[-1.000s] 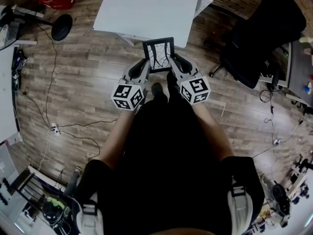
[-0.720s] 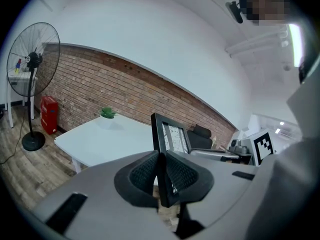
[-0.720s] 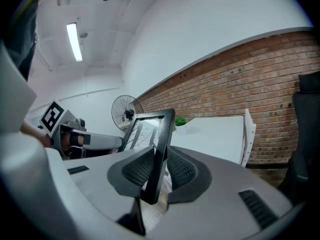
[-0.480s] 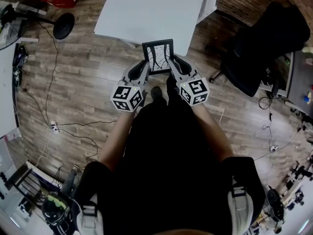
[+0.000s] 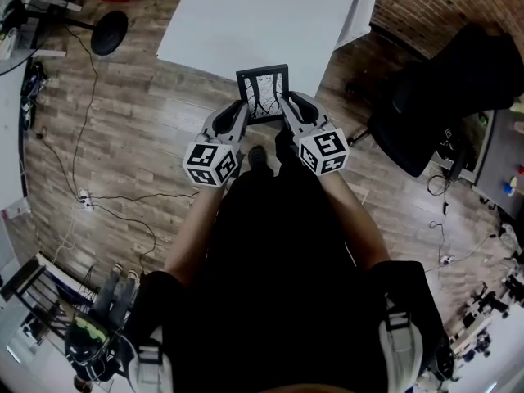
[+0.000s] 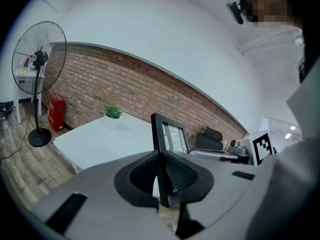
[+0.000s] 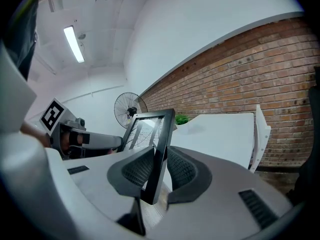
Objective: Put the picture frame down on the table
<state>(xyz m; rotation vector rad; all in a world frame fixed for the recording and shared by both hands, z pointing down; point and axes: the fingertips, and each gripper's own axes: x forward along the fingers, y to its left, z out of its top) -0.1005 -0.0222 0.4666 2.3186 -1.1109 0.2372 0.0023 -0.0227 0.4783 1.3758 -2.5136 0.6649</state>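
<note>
A black picture frame with a white line drawing is held upright in the air between both grippers, just short of the white table. My left gripper is shut on the frame's left edge. My right gripper is shut on its right edge. The frame's top overlaps the table's near edge in the head view. In the left gripper view the table lies ahead with a small green plant on it.
A wood-plank floor surrounds the table. A black office chair stands at the right. A standing fan and a red canister stand at the left by the brick wall. Cables trail on the floor.
The frame and both grippers have stayed in the same hold. The table has come slightly nearer in the head view as the person stepped forward.
</note>
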